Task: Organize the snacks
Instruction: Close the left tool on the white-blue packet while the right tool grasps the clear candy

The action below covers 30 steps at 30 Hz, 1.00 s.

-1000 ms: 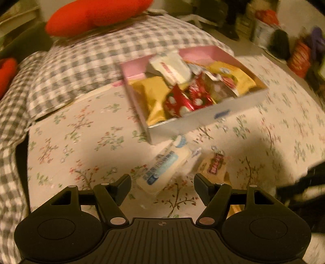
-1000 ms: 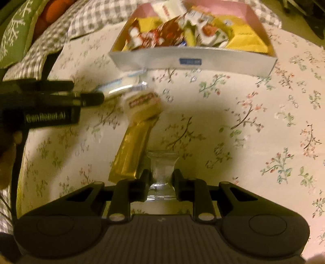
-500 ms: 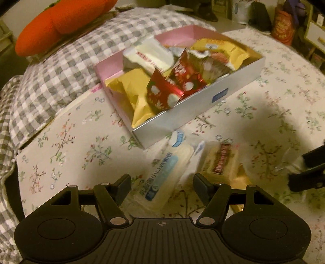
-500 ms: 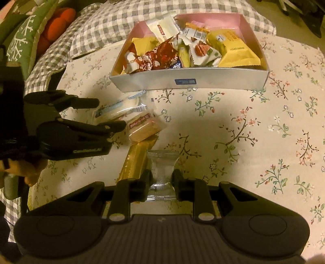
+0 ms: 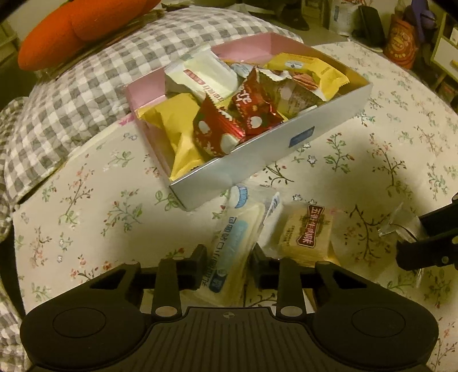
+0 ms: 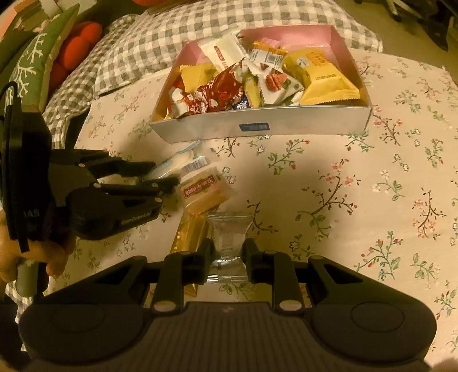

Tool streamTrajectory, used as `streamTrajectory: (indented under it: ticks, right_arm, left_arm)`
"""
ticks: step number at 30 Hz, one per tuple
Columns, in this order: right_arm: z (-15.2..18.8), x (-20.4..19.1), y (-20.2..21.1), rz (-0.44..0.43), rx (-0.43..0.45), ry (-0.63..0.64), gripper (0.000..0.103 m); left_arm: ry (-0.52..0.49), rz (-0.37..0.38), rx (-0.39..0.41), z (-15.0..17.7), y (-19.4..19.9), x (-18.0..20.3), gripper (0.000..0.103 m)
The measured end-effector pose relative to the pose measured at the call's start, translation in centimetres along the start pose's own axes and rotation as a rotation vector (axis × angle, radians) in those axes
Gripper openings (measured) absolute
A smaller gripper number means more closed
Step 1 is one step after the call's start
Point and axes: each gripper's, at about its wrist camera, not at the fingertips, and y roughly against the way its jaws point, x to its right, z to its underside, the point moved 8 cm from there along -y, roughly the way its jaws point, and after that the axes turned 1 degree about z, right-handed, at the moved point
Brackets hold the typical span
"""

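Note:
A silver-walled box with a pink lining holds several wrapped snacks in red, yellow and white; the right wrist view shows the same box. In front of it lies a white-and-blue packet. My left gripper is closing on it, and its pads touch the packet's sides. A tan packet with a red-brown label lies just to the right. My right gripper is shut on a clear-wrapped packet held above the floral cloth. A gold bar lies under the tan packet. The left gripper reaches in from the left.
The floral cloth spreads out to the right of the loose packets. A grey checked quilt rises behind the box, with an orange cushion on it. A green pillow is at the far left. A hand holds the left gripper.
The left gripper dropped closer to the cloth and its jaws narrowed from wide open onto the white-and-blue packet. The right gripper kept its grip on the clear packet.

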Motion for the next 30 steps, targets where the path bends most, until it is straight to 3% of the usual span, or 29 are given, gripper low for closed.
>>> streamTrajectory:
  ticks: [16, 30]
  right_arm:
    - [-0.4, 0.3, 0.4, 0.002, 0.018, -0.015, 0.022]
    - [-0.7, 0.7, 0.9, 0.002, 0.037, -0.026, 0.022]
  left_arm:
    - [0.025, -0.022, -0.025, 0.2, 0.4, 0.1, 0.022]
    - [0.166, 0.042, -0.002, 0.5, 2.1, -1.7, 0.018]
